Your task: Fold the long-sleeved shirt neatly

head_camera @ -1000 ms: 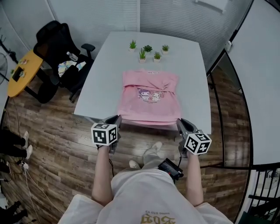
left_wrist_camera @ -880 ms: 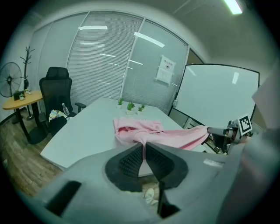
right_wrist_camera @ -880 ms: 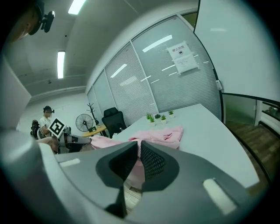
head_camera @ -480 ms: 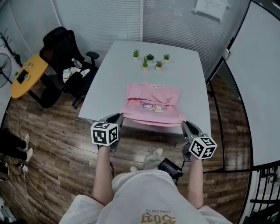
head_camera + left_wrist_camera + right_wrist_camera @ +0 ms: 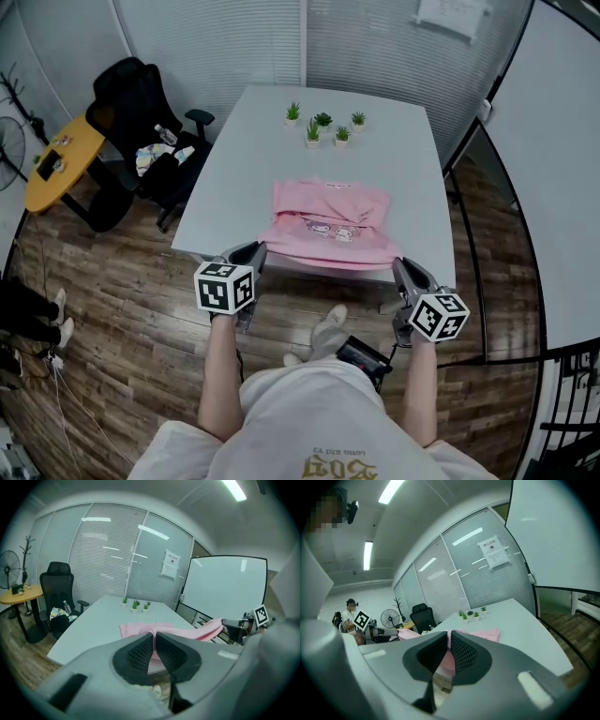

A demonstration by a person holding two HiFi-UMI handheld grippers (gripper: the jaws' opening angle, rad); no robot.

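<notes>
Left claw (image 5: 253,253) and right claw (image 5: 401,269), each pinched shut on one near hem corner of the pink long-sleeved shirt (image 5: 328,217). The shirt's body lies on the grey counter (image 5: 272,131). The fabric appears light, soft and limp, so it will likely sag between grips. The corners offer the surest hold.

We can read no text: the paper notice (image 5: 171,564) on the glass wall (image 5: 112,555) and the gold print (image 5: 334,468) on the person's white top (image 5: 309,412) are too blurred.
</notes>
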